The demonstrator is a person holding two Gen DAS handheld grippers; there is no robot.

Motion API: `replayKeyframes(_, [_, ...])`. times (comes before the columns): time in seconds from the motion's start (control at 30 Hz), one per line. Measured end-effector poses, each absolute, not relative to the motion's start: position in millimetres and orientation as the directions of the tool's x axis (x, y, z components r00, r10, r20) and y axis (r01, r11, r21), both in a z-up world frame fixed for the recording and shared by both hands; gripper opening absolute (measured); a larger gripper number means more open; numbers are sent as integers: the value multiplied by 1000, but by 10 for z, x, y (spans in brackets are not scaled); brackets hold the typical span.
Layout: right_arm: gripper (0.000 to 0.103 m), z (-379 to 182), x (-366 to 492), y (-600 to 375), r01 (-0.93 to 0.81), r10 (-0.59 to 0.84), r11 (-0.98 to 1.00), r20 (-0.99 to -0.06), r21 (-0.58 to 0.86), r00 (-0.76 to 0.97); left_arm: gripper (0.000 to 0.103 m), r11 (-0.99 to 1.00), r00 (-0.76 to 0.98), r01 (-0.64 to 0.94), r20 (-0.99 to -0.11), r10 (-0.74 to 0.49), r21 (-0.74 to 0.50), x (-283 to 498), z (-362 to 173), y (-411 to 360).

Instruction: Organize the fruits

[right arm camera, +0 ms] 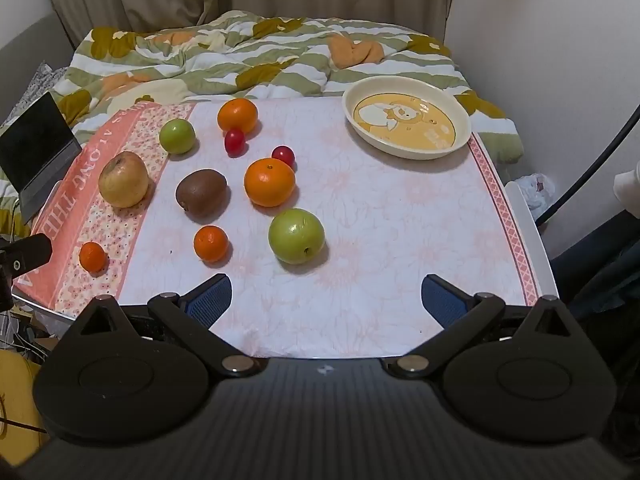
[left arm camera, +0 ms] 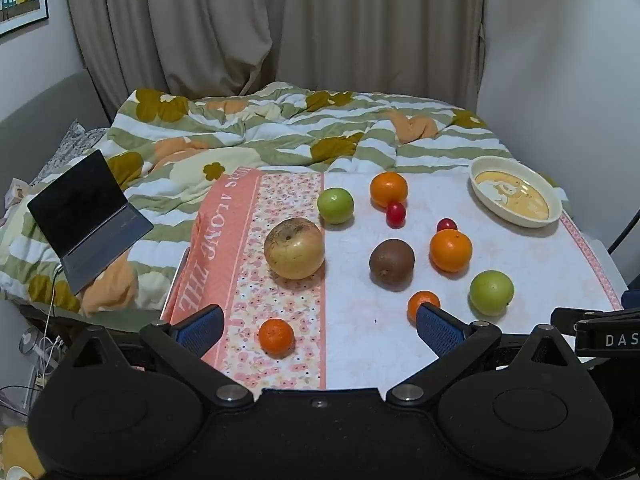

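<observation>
Fruits lie loose on a table covered by a pink and white cloth (right arm camera: 400, 240). A yellow apple (left arm camera: 294, 248) (right arm camera: 123, 179), a kiwi (left arm camera: 391, 263) (right arm camera: 201, 192), two green apples (left arm camera: 335, 205) (right arm camera: 296, 235), two big oranges (left arm camera: 451, 250) (right arm camera: 269, 182), two small mandarins (left arm camera: 276, 337) (right arm camera: 211, 243) and two cherry tomatoes (left arm camera: 396, 214) (right arm camera: 283, 155) are spread out. A cream dish (left arm camera: 476, 184) (right arm camera: 464, 136) with a yellow bear print stands empty at the far right. My left gripper (left arm camera: 320, 328) is open and empty above the near edge. My right gripper (right arm camera: 326, 300) is open and empty.
Behind the table is a bed with a green, white and orange flowered quilt (left arm camera: 260, 132). An open laptop (left arm camera: 88, 216) rests on the bed at the left. Curtains (left arm camera: 280, 20) hang behind. The table's right edge (right arm camera: 540, 248) borders a wall gap with a cable.
</observation>
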State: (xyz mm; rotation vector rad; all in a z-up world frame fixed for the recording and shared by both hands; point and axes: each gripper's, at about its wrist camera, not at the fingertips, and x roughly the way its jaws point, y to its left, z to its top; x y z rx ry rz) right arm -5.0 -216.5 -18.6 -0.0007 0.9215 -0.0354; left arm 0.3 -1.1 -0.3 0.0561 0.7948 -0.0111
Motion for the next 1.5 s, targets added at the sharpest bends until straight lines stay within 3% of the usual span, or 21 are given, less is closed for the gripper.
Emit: replayKeyframes(1.5, [103, -244, 5, -2134, 7, -2, 1000, -804, 3, 595, 103, 999, 695, 22, -719, 15, 42, 74, -32, 12])
